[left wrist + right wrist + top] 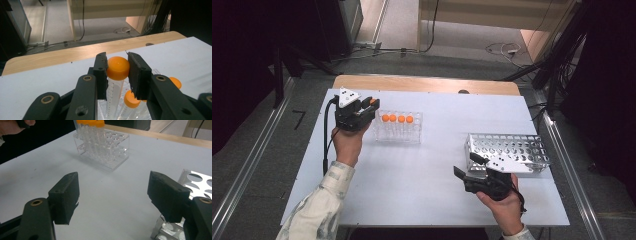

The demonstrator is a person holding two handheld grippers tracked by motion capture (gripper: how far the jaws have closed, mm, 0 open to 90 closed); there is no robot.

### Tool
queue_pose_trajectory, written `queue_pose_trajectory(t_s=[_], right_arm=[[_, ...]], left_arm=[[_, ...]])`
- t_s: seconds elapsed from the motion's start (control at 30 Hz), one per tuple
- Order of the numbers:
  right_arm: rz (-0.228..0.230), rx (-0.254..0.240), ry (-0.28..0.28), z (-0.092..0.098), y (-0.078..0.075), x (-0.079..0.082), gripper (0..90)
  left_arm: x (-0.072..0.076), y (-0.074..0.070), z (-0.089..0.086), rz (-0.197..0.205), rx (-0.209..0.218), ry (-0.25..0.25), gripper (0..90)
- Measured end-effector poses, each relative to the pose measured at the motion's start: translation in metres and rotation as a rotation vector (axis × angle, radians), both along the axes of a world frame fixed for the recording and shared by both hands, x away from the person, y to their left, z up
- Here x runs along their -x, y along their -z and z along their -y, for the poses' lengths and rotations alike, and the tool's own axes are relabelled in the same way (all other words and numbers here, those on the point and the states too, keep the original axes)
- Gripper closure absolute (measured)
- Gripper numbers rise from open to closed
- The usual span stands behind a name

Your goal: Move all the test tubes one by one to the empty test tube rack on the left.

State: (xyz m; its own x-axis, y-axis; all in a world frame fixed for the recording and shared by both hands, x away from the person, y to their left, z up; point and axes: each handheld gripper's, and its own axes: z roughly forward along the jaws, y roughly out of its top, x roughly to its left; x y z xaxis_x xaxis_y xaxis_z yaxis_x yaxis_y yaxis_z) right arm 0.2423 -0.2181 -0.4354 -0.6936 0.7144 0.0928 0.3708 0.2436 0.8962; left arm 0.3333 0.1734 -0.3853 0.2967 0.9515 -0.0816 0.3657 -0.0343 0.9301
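Grey table (412,170): left fingers (98,75) clamp orange-capped tube (117,68).

Tube rack (399,127): far left of table (422,165), four tubes (396,119) standing in its back row.
Metal rack (508,150): right side, well apart.
Right gripper (463,170): just before metal rack.

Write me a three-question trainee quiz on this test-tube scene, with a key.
1. True or false: the left gripper is shut on an orange-capped tube.
2. How many orange caps show in the clear rack in the high view?
3. Which stands nearest the right gripper? A) metal rack B) clear rack C) the table's wooden edge

Key: 1 true. 2 four. 3 A.
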Motion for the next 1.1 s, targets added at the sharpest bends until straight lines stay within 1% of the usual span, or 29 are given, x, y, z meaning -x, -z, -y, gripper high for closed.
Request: queue_pose_trajectory(t_s=[0.23, 0.47, 0.8, 1.1], right_arm=[[0.001, 0.002, 0.000, 0.000, 0.000, 0.000, 24.5], [0.001, 0.002, -0.004, -0.001, 0.001, 0.000, 24.5], [0.002, 0.009, -0.004, -0.002, 0.002, 0.000, 24.5], [0.000, 0.009, -0.004, -0.002, 0.002, 0.000, 24.5]], left_arm=[[0.000, 0.003, 0.001, -0.005, -0.015, 0.001, 70.2], [0.000, 0.012, 0.004, -0.021, -0.040, 0.009, 70.1], [0.002, 0.022, 0.006, -0.037, -0.044, 0.007, 70.0], [0.003, 0.024, 0.007, -0.041, -0.053, 0.008, 69.7]])
